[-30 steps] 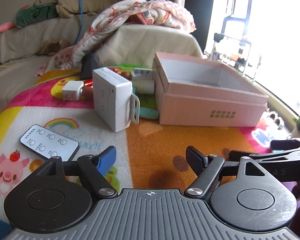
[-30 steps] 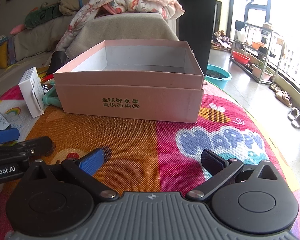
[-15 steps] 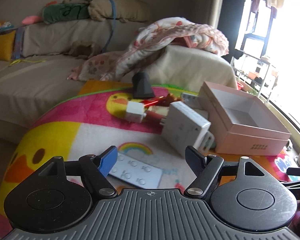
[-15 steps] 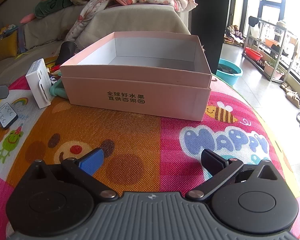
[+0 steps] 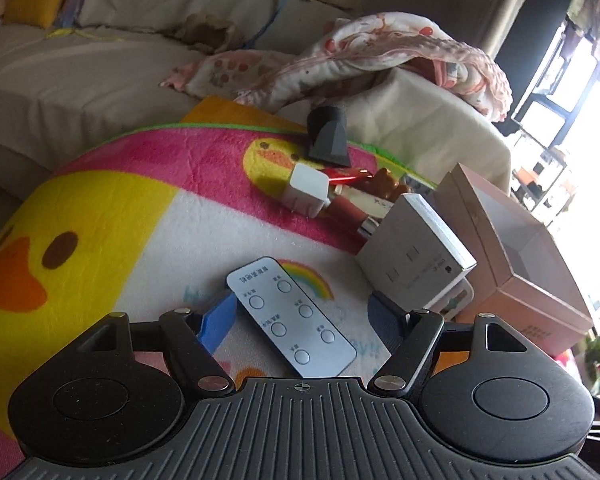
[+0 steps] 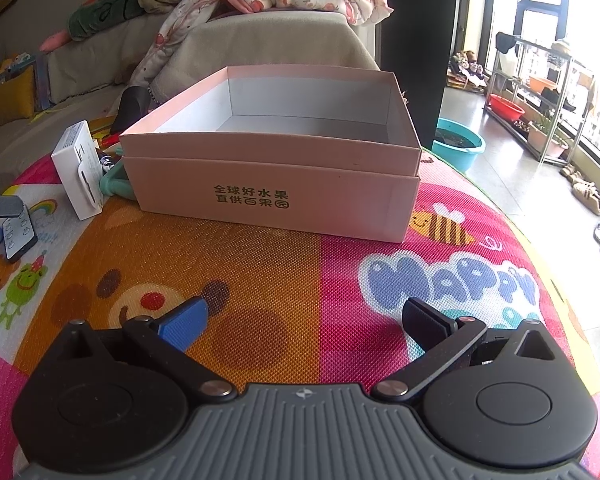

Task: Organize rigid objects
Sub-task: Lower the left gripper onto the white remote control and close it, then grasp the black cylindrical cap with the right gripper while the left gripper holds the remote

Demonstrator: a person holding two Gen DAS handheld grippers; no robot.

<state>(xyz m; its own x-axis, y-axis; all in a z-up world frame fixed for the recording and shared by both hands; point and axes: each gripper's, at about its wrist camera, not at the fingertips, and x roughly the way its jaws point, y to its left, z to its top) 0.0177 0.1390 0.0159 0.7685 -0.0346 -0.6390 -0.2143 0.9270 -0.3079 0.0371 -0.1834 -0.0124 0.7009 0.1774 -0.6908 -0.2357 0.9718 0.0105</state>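
A flat white remote lies on the colourful play mat between the fingers of my left gripper. Its jaws are closing, and the pads stand clear of the remote's edges. Just beyond sits a white box, then a white charger cube, red items and a dark grey piece. The open pink cardboard box stands empty in front of my right gripper, which is open over bare mat with nothing between its fingers.
A teal item lies between the white box and the pink box. A sofa with blankets runs behind the mat. To the right the mat ends at a tiled floor with a teal basin and racks.
My left gripper has swung left from facing the pink box to the remote, which now lies between its fingers, and it has rolled. The right gripper has barely moved.
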